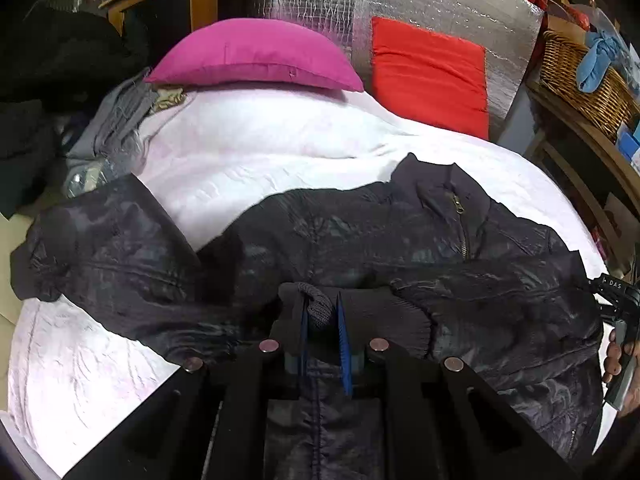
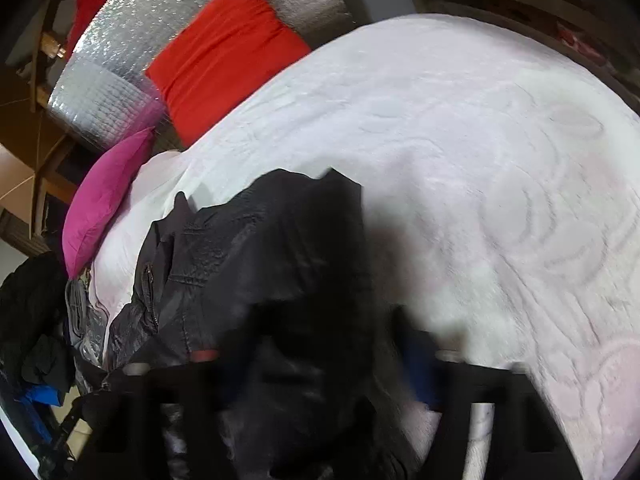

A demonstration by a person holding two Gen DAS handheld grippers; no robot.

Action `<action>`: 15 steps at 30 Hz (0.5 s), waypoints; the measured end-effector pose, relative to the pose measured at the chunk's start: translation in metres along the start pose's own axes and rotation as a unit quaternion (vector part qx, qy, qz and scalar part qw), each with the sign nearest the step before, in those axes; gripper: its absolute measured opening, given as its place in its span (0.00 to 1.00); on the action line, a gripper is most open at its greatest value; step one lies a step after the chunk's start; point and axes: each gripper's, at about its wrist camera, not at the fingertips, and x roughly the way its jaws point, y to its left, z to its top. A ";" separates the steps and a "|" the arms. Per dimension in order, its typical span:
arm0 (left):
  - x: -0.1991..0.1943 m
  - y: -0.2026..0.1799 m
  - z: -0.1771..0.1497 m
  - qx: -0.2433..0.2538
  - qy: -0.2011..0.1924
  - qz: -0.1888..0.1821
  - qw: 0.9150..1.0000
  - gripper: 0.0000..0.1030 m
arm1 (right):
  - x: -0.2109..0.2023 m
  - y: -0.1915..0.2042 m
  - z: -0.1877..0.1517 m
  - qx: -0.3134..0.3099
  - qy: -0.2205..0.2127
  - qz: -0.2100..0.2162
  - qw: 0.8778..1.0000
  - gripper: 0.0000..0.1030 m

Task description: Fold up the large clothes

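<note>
A dark padded jacket (image 1: 400, 240) lies front up across a white bedspread (image 1: 260, 160), collar and brass zipper at the upper right, one sleeve spread out to the left. My left gripper (image 1: 322, 316) is shut on the jacket's ribbed knit cuff (image 1: 316, 308), held over the jacket's middle. In the right wrist view the jacket (image 2: 248, 248) fills the lower left. My right gripper (image 2: 328, 376) is blurred, its fingers stand wide apart and dark jacket cloth lies between them. The right gripper's body and the hand holding it show at the left wrist view's right edge (image 1: 618, 320).
A magenta pillow (image 1: 256, 56) and a red cushion (image 1: 432, 72) lie at the head of the bed against silver insulation foil. Grey and dark clothes (image 1: 100, 132) pile at the bed's left. A wicker basket (image 1: 580, 76) stands on a wooden shelf to the right.
</note>
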 end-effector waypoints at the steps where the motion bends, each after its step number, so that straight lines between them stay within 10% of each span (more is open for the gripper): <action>1: 0.000 -0.001 0.002 0.005 -0.004 0.009 1.000 0.13 | -0.001 0.004 0.000 -0.006 -0.003 0.000 1.000 0.40; 7: 0.014 -0.003 -0.001 0.034 0.005 0.051 0.998 0.13 | -0.021 0.033 0.001 -0.076 -0.047 0.014 0.996 0.41; 15: 0.033 0.006 -0.019 0.022 0.031 0.048 0.998 0.13 | -0.038 -0.033 0.026 0.089 -0.031 0.116 0.989 0.75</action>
